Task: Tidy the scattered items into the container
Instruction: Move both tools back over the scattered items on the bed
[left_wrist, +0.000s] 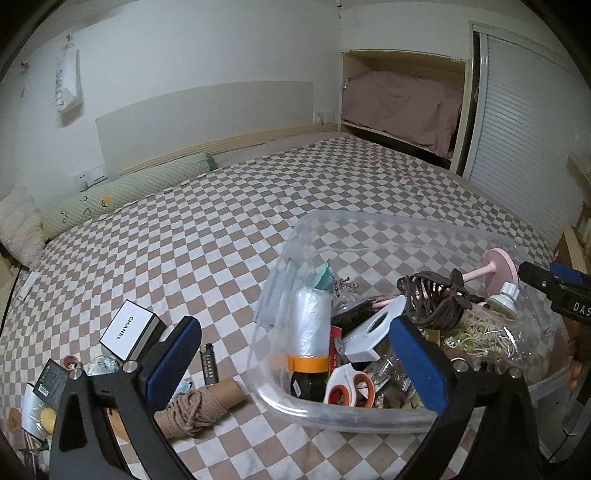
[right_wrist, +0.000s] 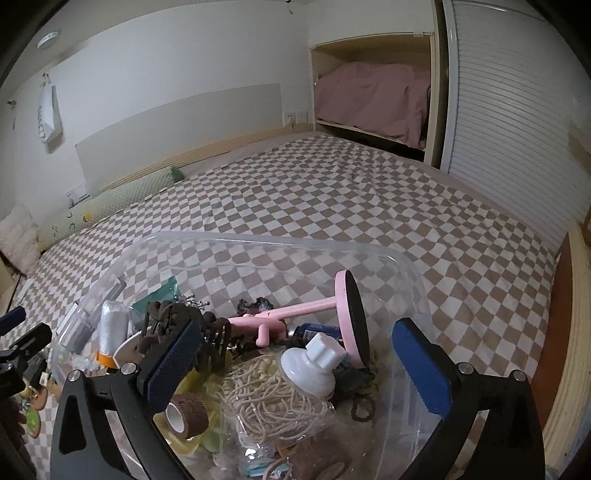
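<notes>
A clear plastic container (left_wrist: 369, 236) stands on the checked bed, piled with small items. My left gripper (left_wrist: 295, 332) hangs open over its near left corner, nothing between the blue pads. Inside lie orange-handled scissors (left_wrist: 349, 384), a plastic film roll (left_wrist: 312, 325) and a brown hair claw (left_wrist: 436, 299). On the bedspread outside it lie a twine roll (left_wrist: 199, 404), a lighter (left_wrist: 208, 363) and a white Chanel box (left_wrist: 129, 330). My right gripper (right_wrist: 299, 332) is open above the container (right_wrist: 258, 240), over a white bottle (right_wrist: 314, 365), a pink stand (right_wrist: 314, 310) and a string bundle (right_wrist: 266, 402).
Several small packets and trinkets (left_wrist: 48, 384) lie at the bed's near left edge. A green bolster (left_wrist: 122, 192) lies along the wall. A wardrobe (right_wrist: 498, 110) and a wooden bed frame (right_wrist: 576, 332) bound the right side. Checked bedspread (right_wrist: 369, 192) stretches beyond the container.
</notes>
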